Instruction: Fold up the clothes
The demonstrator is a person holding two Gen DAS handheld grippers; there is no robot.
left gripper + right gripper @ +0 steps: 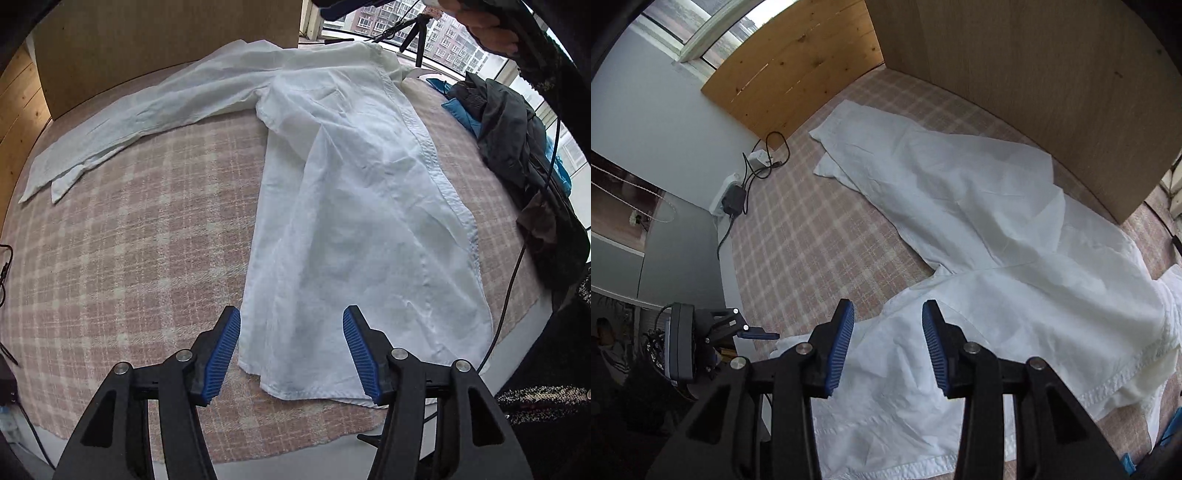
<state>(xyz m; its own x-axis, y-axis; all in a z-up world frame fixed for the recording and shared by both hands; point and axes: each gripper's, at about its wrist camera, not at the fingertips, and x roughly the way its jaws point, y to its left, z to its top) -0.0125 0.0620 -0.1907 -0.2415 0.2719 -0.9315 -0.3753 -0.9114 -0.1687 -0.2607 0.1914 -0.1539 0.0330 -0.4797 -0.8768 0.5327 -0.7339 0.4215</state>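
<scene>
A white button-up shirt lies spread on a pink plaid cover that drapes what looks like a bed, though the surface beneath cannot be told for sure. The shirt's body runs lengthwise with one side folded over, its stitched placket edge on top, and one long sleeve stretches out flat to the side toward a brown cardboard panel. The left hand-held gripper hangs over the shirt's hem with its blue-padded jaws spread and nothing pinched between them. The right hand-held gripper hangs above the shirt's body near the sleeve seam, its jaws likewise parted and empty. A heap of dark clothes with something blue beneath sits near the cover's far edge beside the window. In the right wrist view a white power strip with black cables lies at the cover's edge by a pine board.
</scene>
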